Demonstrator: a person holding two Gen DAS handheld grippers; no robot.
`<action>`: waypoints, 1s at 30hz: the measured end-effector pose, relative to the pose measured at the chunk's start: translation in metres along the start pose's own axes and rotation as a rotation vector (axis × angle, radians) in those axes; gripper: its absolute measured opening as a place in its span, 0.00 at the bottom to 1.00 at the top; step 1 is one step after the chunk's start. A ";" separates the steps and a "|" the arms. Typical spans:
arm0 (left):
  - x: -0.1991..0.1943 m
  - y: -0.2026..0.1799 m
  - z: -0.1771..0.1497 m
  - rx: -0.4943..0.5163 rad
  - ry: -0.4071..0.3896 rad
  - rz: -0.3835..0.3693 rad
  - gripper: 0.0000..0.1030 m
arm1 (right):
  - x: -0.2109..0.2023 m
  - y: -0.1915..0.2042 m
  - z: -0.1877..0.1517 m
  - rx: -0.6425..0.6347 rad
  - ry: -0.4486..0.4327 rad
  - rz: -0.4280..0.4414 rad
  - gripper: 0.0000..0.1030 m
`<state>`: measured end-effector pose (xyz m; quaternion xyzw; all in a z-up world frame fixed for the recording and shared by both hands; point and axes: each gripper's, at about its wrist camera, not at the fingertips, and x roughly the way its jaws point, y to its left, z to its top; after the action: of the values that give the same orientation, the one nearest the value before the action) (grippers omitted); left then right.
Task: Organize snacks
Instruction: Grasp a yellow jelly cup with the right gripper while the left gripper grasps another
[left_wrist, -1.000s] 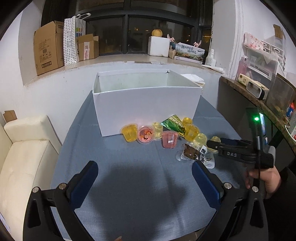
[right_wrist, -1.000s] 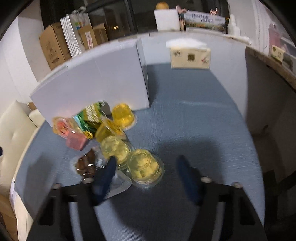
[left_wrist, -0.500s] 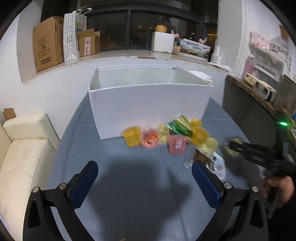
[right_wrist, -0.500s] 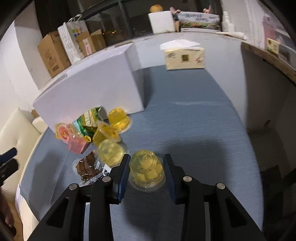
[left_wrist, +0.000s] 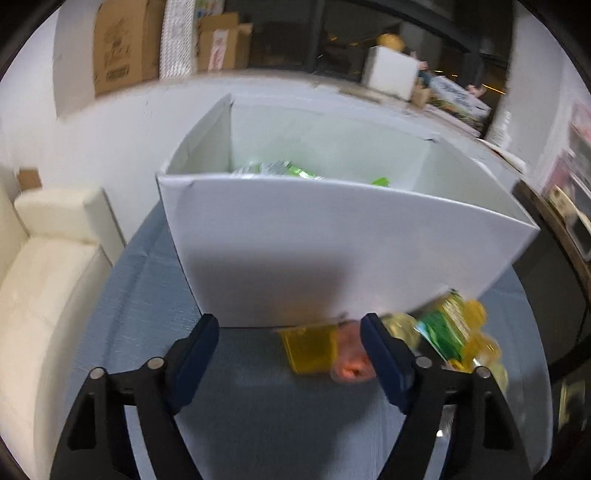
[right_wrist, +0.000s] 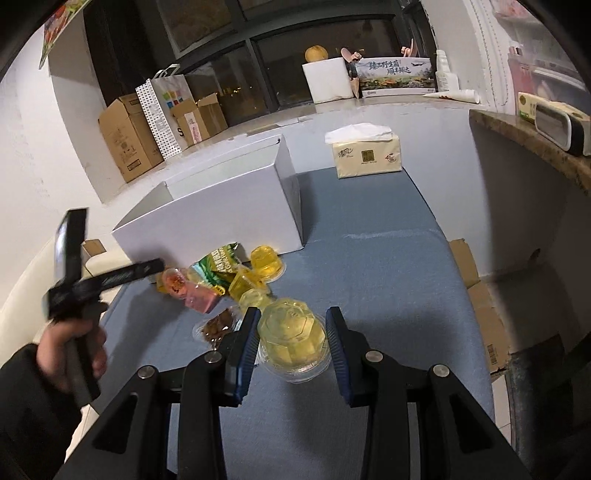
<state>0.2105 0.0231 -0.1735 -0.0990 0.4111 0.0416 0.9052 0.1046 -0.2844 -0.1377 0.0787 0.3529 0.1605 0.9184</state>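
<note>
The right claw (right_wrist: 291, 343) is closed most of the way around a faceted clear jelly cup (right_wrist: 291, 332) full of pale yellow gel, its blue pads pressed against or just beside the cup's two sides. The cup seems lifted a little off the blue cloth desk (right_wrist: 388, 280), though that is hard to tell for sure. It sits on the near side of the white cardboard box (right_wrist: 221, 218), apart from the box wall.

This cup will probably handle as light but thin-walled: smooth, slippery plastic that gives under pressure, with a foil-type seal and a wide flange at the base. Holding it across the ribbed middle, above the flange, looks soundest; a hard squeeze could buckle it.

The left claw (left_wrist: 290, 341) stands wide open and empty, close to the box's front wall, with a square orange jelly cup (left_wrist: 310, 349) and a pink one (left_wrist: 351, 363) ahead of its fingers.

More snacks lie against the box's near face: a crinkly green foil packet (right_wrist: 218, 264), further yellow cups (right_wrist: 266, 260), and a dark dried snack in a clear wrapper (right_wrist: 218, 325). Green packets (left_wrist: 277, 170) already lie inside the box.
</note>
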 end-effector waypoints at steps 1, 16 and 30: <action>0.007 0.003 0.001 -0.024 0.015 0.003 0.77 | 0.001 0.001 -0.001 0.000 0.005 0.004 0.38; 0.014 0.013 -0.017 -0.105 0.025 -0.100 0.48 | 0.007 0.005 -0.012 -0.002 0.025 0.003 0.21; -0.031 0.018 -0.039 -0.044 -0.027 -0.142 0.47 | 0.048 0.019 -0.042 -0.063 0.140 0.028 0.46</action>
<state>0.1587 0.0322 -0.1784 -0.1470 0.3899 -0.0125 0.9090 0.1052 -0.2486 -0.1935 0.0433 0.4099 0.1893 0.8912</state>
